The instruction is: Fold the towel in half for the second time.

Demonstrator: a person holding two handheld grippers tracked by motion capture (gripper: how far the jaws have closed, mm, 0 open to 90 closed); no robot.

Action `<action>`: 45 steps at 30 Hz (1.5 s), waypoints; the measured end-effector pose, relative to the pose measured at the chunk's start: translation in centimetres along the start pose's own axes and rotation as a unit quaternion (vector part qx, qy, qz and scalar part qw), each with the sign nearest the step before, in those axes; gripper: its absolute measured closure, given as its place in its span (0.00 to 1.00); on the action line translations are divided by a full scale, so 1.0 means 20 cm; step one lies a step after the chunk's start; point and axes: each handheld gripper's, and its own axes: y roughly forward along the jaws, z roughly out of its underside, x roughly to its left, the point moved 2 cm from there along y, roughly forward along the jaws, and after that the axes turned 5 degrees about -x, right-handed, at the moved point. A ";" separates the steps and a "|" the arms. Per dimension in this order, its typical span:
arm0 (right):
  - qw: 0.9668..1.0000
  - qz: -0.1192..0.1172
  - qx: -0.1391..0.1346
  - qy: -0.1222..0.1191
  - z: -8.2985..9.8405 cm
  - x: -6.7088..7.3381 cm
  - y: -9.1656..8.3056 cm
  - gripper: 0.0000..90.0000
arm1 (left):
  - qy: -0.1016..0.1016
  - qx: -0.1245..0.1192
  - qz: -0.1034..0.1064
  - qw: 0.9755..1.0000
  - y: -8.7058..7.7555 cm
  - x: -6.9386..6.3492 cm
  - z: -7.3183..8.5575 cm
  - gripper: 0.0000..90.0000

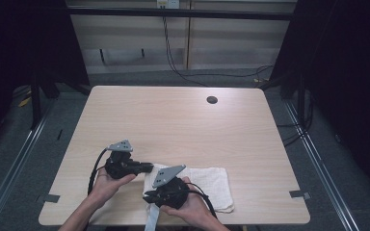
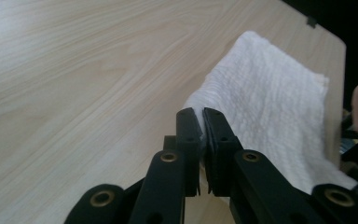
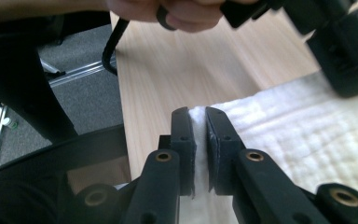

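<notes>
High view: towel point(image 1: 212, 185) lies at the table's point(image 1: 173, 120) near edge, bare wood beyond; both hands low, left gripper point(image 1: 147, 167) pointing right, right gripper point(image 1: 149, 196) leftward. Left gripper view: jaws pinch the towel's corner. Right gripper view: jaws clamp its edge near the table's rim.

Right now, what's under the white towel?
The white towel lies flat on the wooden table, so bare tabletop shows all around it. Anything beneath stays covered. Both grippers, left and right, pinch its near edge.
</notes>
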 end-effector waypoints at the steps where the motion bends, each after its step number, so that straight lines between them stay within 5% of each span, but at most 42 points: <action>1: 1.000 -0.001 -0.001 0.001 -0.01 0.00 0.00 0.93 | -0.006 -0.004 0.002 1.000 0.00 0.00 0.00 0.95; 26: 0.999 -0.001 -0.032 -0.012 -0.21 0.03 0.07 0.93 | -0.016 -0.050 -0.001 0.999 -0.22 0.08 -0.06 0.95; 37: 0.999 -0.003 -0.044 -0.019 -0.29 0.03 0.14 0.93 | -0.011 -0.056 -0.026 0.998 -0.29 0.09 -0.09 0.95; 45: 0.999 0.001 -0.053 -0.009 -0.28 0.02 0.10 0.93 | -0.009 -0.054 -0.021 0.998 -0.26 0.08 -0.11 0.95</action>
